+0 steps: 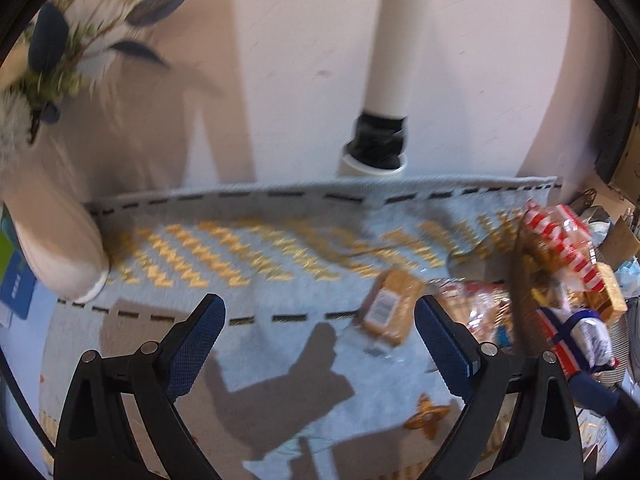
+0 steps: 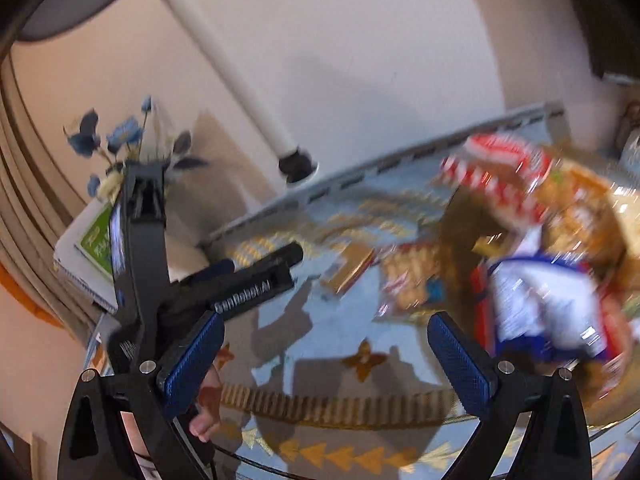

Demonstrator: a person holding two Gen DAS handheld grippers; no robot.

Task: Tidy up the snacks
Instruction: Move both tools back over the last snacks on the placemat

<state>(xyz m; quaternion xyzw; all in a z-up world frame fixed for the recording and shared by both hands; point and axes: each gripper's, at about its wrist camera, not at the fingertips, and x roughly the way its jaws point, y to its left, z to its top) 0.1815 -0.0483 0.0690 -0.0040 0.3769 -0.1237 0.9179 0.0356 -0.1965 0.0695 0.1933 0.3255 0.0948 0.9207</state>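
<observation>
Blue-padded fingers of the left gripper (image 1: pixel 320 336) are standing spread wide at the bottom of the left wrist view, holding nothing, hanging over a pale blue tablecloth (image 1: pixel 280 344) with orange zigzag bands and a dashed dark border. At the left of that frame a cream vase (image 1: pixel 56 232) is sitting on the cloth, with blue-leaved flowers (image 1: pixel 52 44) spilling into the upper left. Behind the table, a plain pale wall (image 1: pixel 280 60) is filling the top, and a white pipe (image 1: pixel 390 36) is running down it at upper centre into a dark collar. Right of centre, just beside the right finger, a wrapped biscuit pack (image 1: pixel 390 308) is lying tilted on the cloth. At the far right a heap of snack packets (image 1: pixel 560 264), red-striped and blue-and-white among them, is piling up in what looks like a basket; blur is hiding its edges.

In the right wrist view, the right gripper (image 2: pixel 326 360) is likewise spread and empty. At the left, the left gripper (image 2: pixel 256 268) is reaching across, with the person's fingers (image 2: pixel 206 416) showing at lower left. The tablecloth (image 2: pixel 328 328) is stretching across the middle, and the blurred snack packets (image 2: pixel 540 264) are crowding the right.
</observation>
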